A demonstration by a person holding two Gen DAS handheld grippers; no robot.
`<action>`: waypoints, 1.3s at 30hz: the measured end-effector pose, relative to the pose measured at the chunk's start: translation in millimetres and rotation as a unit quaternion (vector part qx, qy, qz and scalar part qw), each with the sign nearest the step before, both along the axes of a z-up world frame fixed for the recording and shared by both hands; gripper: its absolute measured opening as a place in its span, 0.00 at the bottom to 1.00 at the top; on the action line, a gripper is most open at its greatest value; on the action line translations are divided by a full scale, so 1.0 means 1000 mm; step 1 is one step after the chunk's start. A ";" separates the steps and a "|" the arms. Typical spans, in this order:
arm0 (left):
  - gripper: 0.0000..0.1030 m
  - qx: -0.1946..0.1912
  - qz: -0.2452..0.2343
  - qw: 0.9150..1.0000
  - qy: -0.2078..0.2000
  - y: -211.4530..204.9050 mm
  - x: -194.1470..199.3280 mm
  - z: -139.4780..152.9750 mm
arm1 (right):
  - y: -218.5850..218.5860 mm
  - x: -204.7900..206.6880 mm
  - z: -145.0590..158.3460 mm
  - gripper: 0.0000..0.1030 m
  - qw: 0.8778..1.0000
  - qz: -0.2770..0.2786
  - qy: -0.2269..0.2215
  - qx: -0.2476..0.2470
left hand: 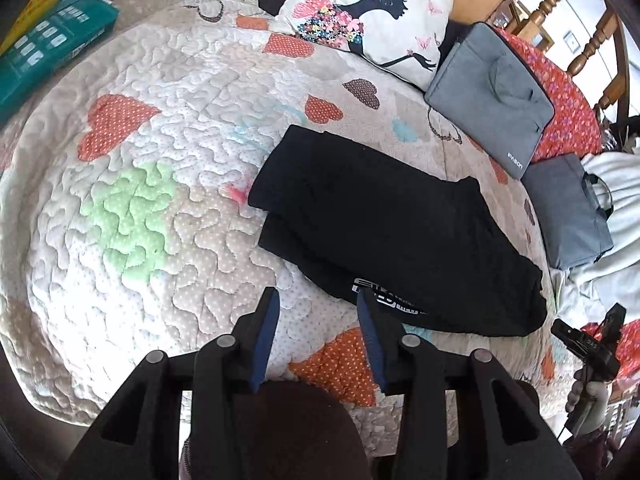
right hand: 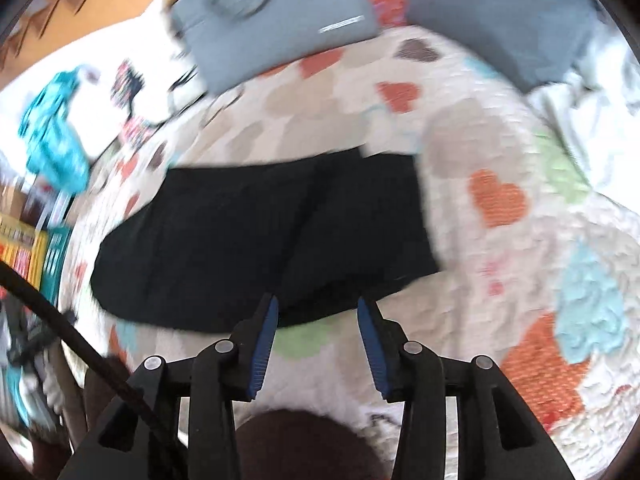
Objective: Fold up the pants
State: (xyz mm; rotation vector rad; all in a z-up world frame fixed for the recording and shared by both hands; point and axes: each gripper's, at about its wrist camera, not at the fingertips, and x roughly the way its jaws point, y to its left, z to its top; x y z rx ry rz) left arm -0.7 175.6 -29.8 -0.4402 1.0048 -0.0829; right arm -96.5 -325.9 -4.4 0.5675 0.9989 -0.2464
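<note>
Black pants point(left hand: 384, 236) folded flat — puffy quilt point(left hand: 160, 184) beneath.

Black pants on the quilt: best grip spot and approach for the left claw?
Probably the near corner with the white print on the black pants, reached from the near edge. The left claw is open, already close to it, and that corner lies flat on the quilt, so one finger may slide under.

Heart quilt point(left hand: 168, 80), cushion point(left hand: 372, 12), seemingly two grey bags point(left hand: 492, 92).
</note>
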 end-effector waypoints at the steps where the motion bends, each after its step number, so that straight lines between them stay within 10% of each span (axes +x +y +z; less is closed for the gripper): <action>1: 0.39 -0.001 0.000 1.000 0.000 0.000 0.000 -0.001 | -0.009 -0.001 -0.002 0.45 1.000 -0.015 0.003 -0.004; 12: 0.39 0.015 -0.011 1.000 -0.007 -0.029 -0.001 0.006 | -0.014 0.062 -0.036 0.46 0.998 -0.011 0.032 -0.047; 15: 0.39 0.029 -0.017 0.999 -0.010 -0.037 -0.003 0.010 | -0.004 0.063 -0.024 0.08 0.997 0.012 0.025 -0.077; 21: 0.40 0.036 -0.022 0.999 -0.014 -0.047 0.000 0.014 | -0.022 0.035 0.009 0.08 0.995 -0.028 -0.015 -0.092; 34: 0.40 -0.001 0.024 1.000 0.000 -0.022 -0.005 0.009 | -0.032 0.032 -0.033 0.08 0.978 -0.066 0.083 -0.181; 39: 0.41 -0.029 0.056 0.998 -0.002 0.008 -0.003 0.007 | -0.052 0.006 -0.001 0.27 0.960 -0.153 0.095 -0.215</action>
